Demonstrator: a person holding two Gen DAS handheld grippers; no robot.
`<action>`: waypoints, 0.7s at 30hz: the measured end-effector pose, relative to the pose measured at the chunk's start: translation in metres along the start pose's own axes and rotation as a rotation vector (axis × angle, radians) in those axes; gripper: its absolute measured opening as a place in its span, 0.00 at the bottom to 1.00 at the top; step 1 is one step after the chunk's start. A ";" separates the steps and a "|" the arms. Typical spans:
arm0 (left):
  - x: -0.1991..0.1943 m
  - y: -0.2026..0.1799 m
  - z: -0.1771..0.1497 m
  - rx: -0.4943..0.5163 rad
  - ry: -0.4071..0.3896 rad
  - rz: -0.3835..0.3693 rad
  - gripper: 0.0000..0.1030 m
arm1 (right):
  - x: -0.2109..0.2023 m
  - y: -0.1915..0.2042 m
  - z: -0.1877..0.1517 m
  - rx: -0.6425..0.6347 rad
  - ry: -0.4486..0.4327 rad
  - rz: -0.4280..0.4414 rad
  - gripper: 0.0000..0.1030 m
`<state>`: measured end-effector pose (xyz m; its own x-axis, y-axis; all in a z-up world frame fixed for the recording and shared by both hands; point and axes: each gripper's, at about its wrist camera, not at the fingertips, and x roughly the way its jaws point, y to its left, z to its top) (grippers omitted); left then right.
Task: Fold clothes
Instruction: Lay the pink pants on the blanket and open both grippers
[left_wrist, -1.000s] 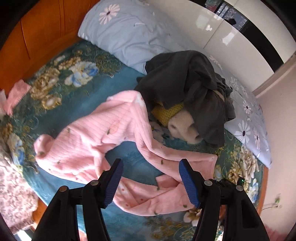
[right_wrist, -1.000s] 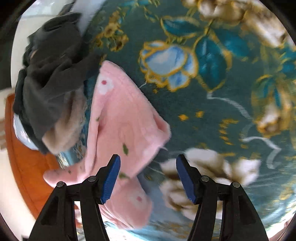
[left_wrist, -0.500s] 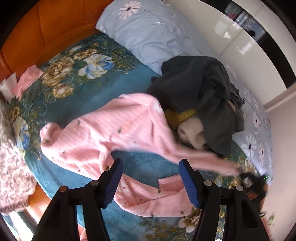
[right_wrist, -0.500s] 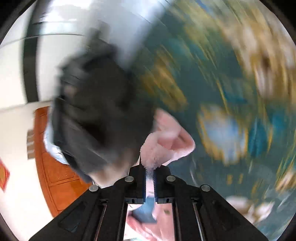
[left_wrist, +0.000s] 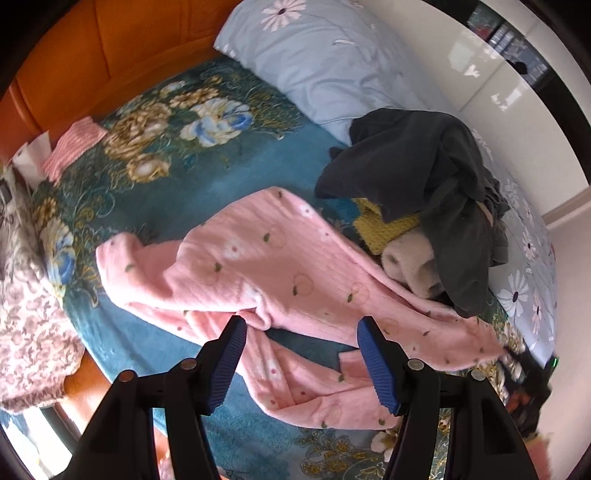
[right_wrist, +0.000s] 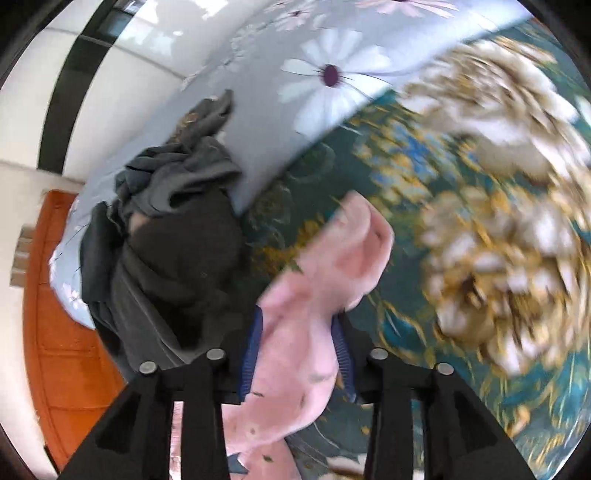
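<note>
A pink flower-print garment (left_wrist: 280, 273) lies spread on the teal floral bedspread (left_wrist: 207, 184). My left gripper (left_wrist: 301, 350) is open and empty, hovering just above the garment's near edge. My right gripper (right_wrist: 295, 354) is shut on one end of the pink garment (right_wrist: 325, 280), which bunches between its blue pads and sticks out past them. In the left wrist view that held end is stretched far to the right, where the right gripper (left_wrist: 524, 373) shows dimly.
A pile of dark grey clothes (left_wrist: 436, 192) with a yellow knit (left_wrist: 388, 229) and a beige piece (left_wrist: 410, 262) sits behind the pink garment. Pale blue daisy pillows (left_wrist: 332, 55) line the back. An orange headboard (left_wrist: 110, 48) and pink patterned fabric (left_wrist: 29, 332) are at left.
My right gripper closed on the end of the pink garment and pulled it out to the right. The garment stretched flatter. My left gripper stayed open and drew a little nearer.
</note>
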<state>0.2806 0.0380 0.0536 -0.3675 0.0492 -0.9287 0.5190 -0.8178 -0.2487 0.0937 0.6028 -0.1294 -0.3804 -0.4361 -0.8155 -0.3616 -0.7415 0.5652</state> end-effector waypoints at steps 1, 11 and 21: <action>0.000 0.003 0.002 0.000 -0.002 0.003 0.64 | -0.004 -0.008 -0.013 0.036 -0.007 -0.004 0.38; 0.011 0.024 0.039 0.136 0.056 -0.070 0.63 | 0.105 0.013 -0.193 0.096 0.477 -0.002 0.38; 0.027 0.074 0.102 0.198 0.125 -0.217 0.64 | 0.008 0.003 -0.235 0.420 0.127 0.106 0.13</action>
<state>0.2305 -0.0792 0.0379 -0.3490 0.2949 -0.8895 0.2735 -0.8758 -0.3977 0.2892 0.4775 -0.1635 -0.3360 -0.5773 -0.7442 -0.6504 -0.4292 0.6266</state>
